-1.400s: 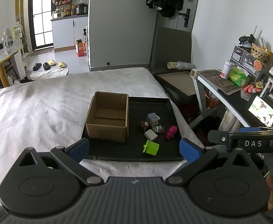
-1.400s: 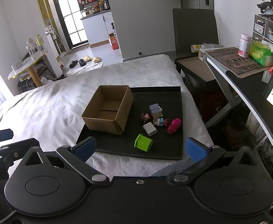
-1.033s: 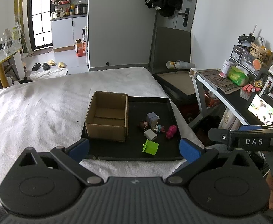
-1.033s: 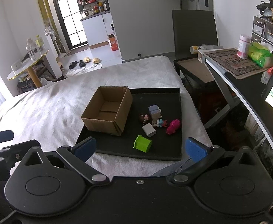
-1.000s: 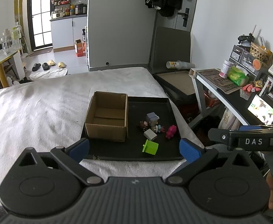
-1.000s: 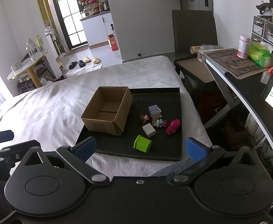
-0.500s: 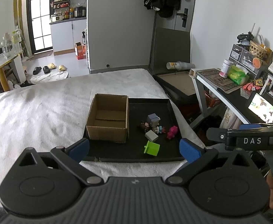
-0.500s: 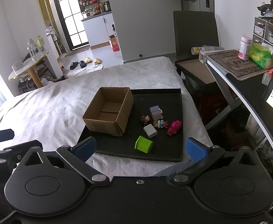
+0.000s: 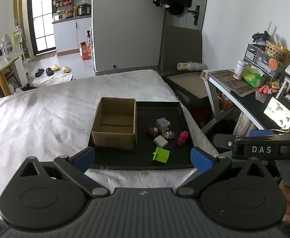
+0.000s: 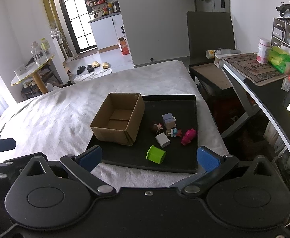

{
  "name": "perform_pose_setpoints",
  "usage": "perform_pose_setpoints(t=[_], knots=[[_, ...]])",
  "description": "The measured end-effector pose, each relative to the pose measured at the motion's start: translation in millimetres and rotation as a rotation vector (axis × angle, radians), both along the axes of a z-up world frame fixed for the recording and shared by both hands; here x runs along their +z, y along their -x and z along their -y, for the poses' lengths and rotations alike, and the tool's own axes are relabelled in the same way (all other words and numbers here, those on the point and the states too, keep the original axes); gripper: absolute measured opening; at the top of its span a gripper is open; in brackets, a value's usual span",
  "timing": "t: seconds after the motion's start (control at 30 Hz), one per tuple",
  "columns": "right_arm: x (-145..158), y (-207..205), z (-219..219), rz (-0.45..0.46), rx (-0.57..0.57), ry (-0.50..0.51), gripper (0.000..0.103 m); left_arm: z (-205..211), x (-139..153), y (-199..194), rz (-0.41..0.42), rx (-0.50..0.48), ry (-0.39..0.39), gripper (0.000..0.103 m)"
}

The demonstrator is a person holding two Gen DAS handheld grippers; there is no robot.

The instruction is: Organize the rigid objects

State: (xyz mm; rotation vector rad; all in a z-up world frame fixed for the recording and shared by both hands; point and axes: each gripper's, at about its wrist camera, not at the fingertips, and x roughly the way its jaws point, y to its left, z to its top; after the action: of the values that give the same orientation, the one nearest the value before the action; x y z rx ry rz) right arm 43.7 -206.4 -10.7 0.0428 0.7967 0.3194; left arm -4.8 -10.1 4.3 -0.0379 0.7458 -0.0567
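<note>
Pulling back slightly over the last second or so, both views now take in a little more of the bed beyond the black tray (image 9: 181, 117); nothing on the tray has moved, so sorting has not begun. The left gripper (image 9: 143, 155) and right gripper (image 10: 148, 156) hover short of the tray, jaws spread wide and empty. The cardboard box (image 9: 115, 126) sits open-topped on the tray's left, long axis running away from the cameras. Right of the box lie the green block (image 10: 156, 154), the white cube (image 10: 162, 140) and the pink figurine (image 10: 189, 136).
</note>
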Motion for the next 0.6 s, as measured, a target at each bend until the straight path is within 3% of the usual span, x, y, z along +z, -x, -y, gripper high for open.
perform_pose_setpoints(t=[0.4, 0.6], knots=[[4, -8, -9, 0.015, 0.031, -0.003, 0.103, -24, 2, -19, -0.136, 0.031, 0.050, 0.102], [-9, -28, -3, -0.028, 0.030, -0.058, 0.103, -56, 2, -46, -0.221, 0.136, 0.092, 0.102]])
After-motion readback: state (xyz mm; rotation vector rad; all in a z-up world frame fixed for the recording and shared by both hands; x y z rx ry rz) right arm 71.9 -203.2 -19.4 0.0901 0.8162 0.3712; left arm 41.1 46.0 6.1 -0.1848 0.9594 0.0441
